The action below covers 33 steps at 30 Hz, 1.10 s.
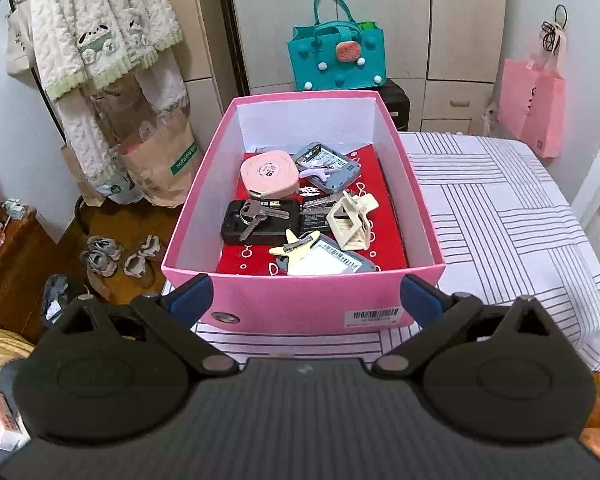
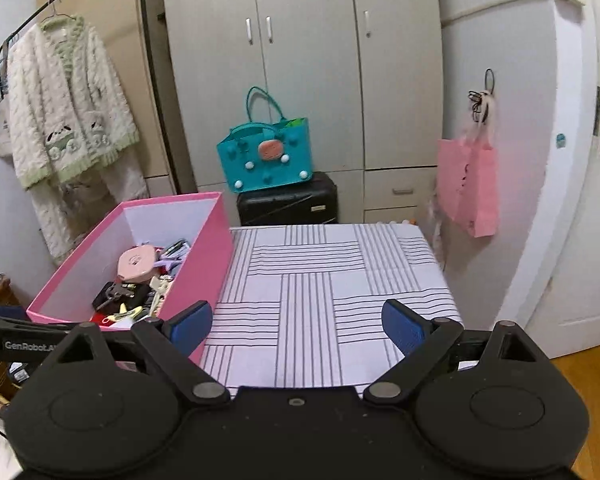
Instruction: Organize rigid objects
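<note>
Hovering before the pink box (image 1: 300,304), the left gripper (image 1: 306,294) and right gripper (image 2: 298,322) both have jaws spread, holding nothing. Keys (image 1: 256,214), a cream hair claw (image 1: 350,220) and a star clip (image 1: 294,245) overlap inside; one pinch could snag a neighbour.

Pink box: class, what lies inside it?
Inside the pink box: a pink tape measure, keys on a black case, a cream hair claw. The red sheet's underside is hidden.

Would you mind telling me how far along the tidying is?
Seemingly done: the items, such as the keys and claw clip, lie in the pink box. In hand: nothing; left gripper and right gripper are open. Left: nothing visible on the tablecloth.
</note>
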Tool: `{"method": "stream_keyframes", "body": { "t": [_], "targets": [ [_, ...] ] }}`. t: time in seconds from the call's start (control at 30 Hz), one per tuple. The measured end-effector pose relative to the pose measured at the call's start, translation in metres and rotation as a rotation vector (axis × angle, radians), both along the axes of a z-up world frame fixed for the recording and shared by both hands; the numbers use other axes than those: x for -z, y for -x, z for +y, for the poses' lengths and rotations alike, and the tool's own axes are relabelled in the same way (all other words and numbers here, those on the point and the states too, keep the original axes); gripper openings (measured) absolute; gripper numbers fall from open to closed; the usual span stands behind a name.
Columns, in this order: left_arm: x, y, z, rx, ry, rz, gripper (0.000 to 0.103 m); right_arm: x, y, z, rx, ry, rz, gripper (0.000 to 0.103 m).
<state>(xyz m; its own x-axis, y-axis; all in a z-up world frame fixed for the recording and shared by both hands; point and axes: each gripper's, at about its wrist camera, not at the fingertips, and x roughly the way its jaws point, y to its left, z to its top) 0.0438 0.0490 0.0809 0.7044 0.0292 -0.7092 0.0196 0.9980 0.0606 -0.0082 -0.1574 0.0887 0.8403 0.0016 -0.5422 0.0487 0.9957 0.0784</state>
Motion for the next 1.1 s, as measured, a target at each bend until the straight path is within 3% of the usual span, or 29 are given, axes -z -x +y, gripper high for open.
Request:
{"method": "stream_keyframes", "body": {
  "t": [1.1],
  "targets": [
    [0.0047,0.0022,0.0087,-0.043,0.004,-0.045,0.103,0.0090,-0.0051,0.0085,-0.011,0.021,0.019,0.094]
  ]
}}
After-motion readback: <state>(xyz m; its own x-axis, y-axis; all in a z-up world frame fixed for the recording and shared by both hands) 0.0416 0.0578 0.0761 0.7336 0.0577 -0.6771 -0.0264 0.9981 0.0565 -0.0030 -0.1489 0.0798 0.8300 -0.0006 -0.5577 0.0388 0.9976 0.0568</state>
